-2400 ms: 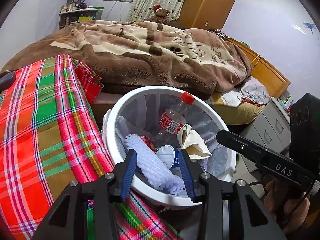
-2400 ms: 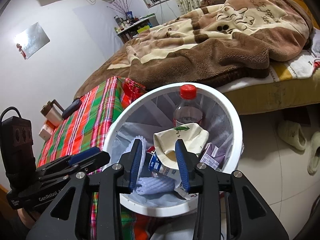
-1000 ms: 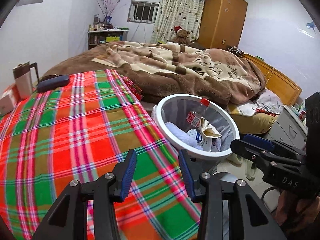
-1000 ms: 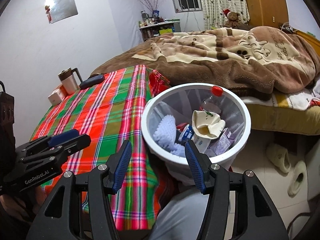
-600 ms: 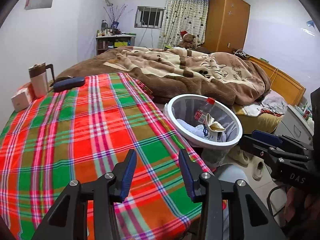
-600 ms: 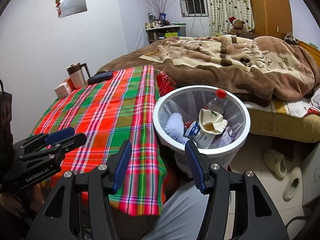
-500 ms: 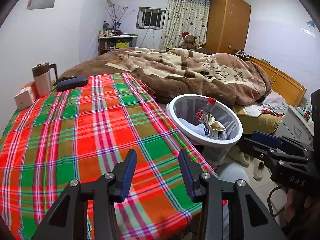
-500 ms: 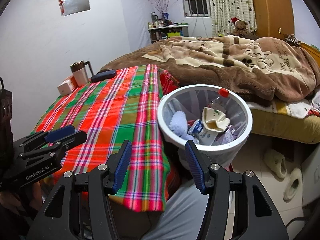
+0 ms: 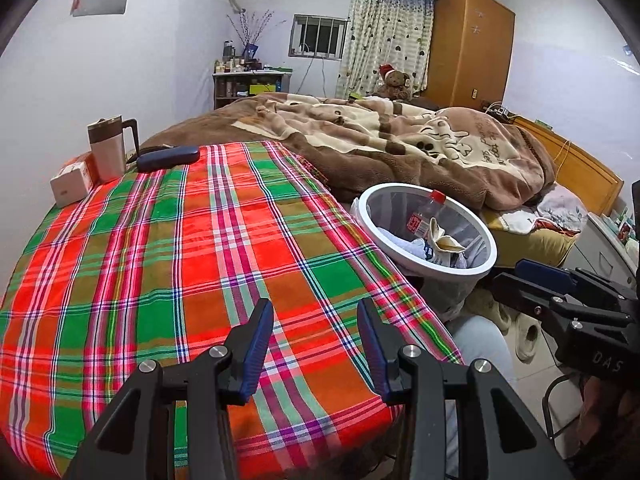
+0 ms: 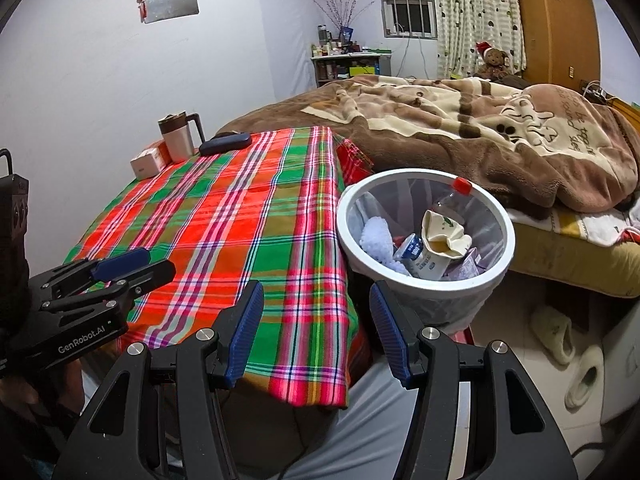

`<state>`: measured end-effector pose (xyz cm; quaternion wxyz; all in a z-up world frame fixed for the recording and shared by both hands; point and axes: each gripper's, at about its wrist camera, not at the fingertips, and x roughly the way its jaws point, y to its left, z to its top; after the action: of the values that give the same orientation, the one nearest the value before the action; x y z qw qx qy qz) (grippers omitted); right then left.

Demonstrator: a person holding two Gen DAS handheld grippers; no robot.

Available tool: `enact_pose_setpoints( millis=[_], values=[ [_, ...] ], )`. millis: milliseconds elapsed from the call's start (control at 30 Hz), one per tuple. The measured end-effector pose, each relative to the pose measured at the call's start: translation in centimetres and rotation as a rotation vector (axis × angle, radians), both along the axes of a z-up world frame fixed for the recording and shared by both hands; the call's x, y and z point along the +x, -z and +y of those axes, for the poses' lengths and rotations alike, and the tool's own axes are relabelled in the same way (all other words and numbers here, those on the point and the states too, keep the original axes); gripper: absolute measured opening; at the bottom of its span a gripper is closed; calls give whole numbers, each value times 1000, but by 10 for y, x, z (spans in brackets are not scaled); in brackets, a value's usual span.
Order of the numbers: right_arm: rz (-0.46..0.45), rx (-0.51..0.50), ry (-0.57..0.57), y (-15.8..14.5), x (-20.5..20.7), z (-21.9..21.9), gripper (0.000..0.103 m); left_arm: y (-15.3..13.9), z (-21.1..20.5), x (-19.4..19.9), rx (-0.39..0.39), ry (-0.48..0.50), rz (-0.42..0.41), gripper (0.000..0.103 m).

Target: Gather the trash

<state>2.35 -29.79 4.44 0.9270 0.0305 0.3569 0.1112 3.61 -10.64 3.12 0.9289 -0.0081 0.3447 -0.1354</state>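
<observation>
Both grippers have pulled back from the bin since the earlier frames, so the whole plaid-covered table [image 9: 200, 264] now fills my view. At its far left corner sit a small box [image 9: 70, 184], a lidded mug [image 9: 108, 148] and a dark case [image 9: 168, 157]; they look like belongings, not rubbish, and mistaking one for trash is my first risk.

My left gripper [image 9: 316, 340] hangs over the near edge, jaws parted with nothing between them. My right gripper [image 10: 316, 328] is likewise unclenched and empty, past the table's right edge.

Just beside that right edge stands the white bin [image 10: 424, 276], holding the bottle [image 10: 450, 200], crumpled cup [image 10: 444, 236] and the rest of the trash. It seems to lean toward the table. Swinging either gripper carelessly could knock its rim and spill everything.
</observation>
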Motion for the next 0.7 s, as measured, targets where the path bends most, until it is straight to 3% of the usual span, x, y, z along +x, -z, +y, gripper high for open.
enact_pose_setpoints(
  millis=[700],
  values=[
    [11,2,-6,2,1,3,57,-1,0,-2,-3,-10,5,43]
  ],
)
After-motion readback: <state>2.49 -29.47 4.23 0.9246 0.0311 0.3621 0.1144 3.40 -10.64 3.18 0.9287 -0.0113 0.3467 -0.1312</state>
